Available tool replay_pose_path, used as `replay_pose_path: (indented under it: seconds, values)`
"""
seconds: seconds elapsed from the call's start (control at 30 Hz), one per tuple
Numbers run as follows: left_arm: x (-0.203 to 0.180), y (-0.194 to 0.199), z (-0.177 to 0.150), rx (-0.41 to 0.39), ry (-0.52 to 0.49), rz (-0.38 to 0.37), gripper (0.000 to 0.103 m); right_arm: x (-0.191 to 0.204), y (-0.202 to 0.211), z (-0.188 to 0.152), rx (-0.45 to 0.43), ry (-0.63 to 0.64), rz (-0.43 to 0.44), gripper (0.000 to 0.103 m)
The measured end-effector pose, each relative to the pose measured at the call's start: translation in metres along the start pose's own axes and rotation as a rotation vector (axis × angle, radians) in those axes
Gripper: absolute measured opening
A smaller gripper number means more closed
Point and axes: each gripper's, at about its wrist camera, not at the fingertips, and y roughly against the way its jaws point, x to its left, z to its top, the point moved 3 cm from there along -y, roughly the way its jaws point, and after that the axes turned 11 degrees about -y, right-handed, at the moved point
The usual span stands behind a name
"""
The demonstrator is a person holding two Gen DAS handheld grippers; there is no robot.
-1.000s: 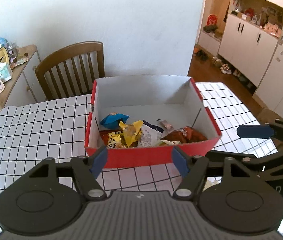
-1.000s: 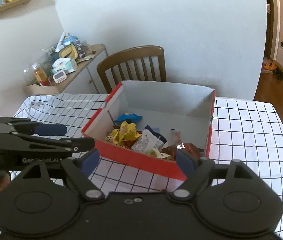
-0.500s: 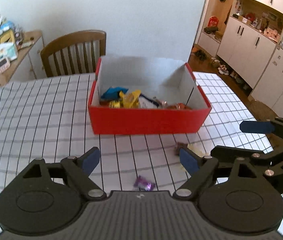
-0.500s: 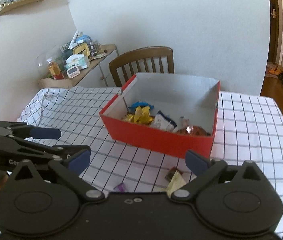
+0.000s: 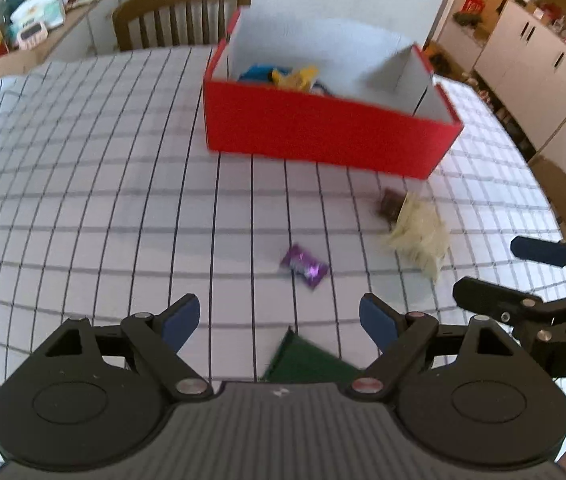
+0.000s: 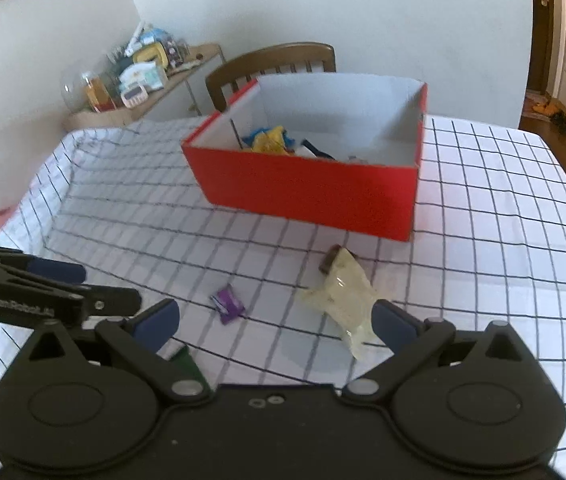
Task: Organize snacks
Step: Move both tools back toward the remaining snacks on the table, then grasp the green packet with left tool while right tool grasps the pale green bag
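Note:
A red box [image 5: 323, 136] [image 6: 307, 188] with several snack packets inside stands on the checked tablecloth. In front of it lie a purple candy [image 5: 304, 265] [image 6: 226, 304], a pale yellowish packet [image 5: 419, 236] [image 6: 343, 300] and a small brown bar [image 5: 390, 202] [image 6: 329, 258]. A dark green packet [image 5: 307, 362] [image 6: 187, 362] lies nearest me, partly hidden. My left gripper [image 5: 279, 320] is open above the green packet, just short of the purple candy. My right gripper [image 6: 275, 322] is open, its right pad beside the pale packet. Neither holds anything.
A wooden chair [image 5: 181, 12] [image 6: 271, 66] stands behind the table. A cluttered side shelf [image 5: 23, 24] [image 6: 139, 76] is at the back left. White cabinets [image 5: 539, 60] line the right. The checked tablecloth [image 5: 83, 184] spreads left of the box.
Both grippers have drawn back from over the box and sunk toward the table, and their jaws have widened. The loose snacks in front of the box have come into view.

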Motion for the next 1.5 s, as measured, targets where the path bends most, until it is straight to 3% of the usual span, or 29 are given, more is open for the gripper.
replay_pose_path:
  seconds: [0.13,0.5,0.77,0.97,1.23,1.5]
  values:
    - [-0.003,-0.016,-0.014,0.067,0.053,-0.02,0.087,-0.011,-0.009,-0.006,0.032,-0.004,-0.024,0.103]
    - [-0.003,-0.06,-0.033,0.268,0.323,-0.024,0.087,-0.031,-0.036,-0.002,0.076,-0.024,-0.073,0.101]
    - [-0.006,-0.077,-0.041,0.297,0.45,-0.013,0.087,-0.042,-0.05,0.006,0.091,-0.025,-0.094,0.099]
    - [-0.015,-0.084,-0.042,0.309,0.459,0.012,0.087,-0.042,-0.065,0.021,0.109,0.07,-0.133,0.095]
    - [-0.018,-0.088,-0.043,0.316,0.453,0.02,0.086,-0.013,-0.091,0.019,0.159,0.408,-0.166,0.091]
    - [-0.023,-0.089,-0.04,0.321,0.382,0.072,0.067,-0.015,-0.111,0.008,0.194,0.442,-0.208,0.07]
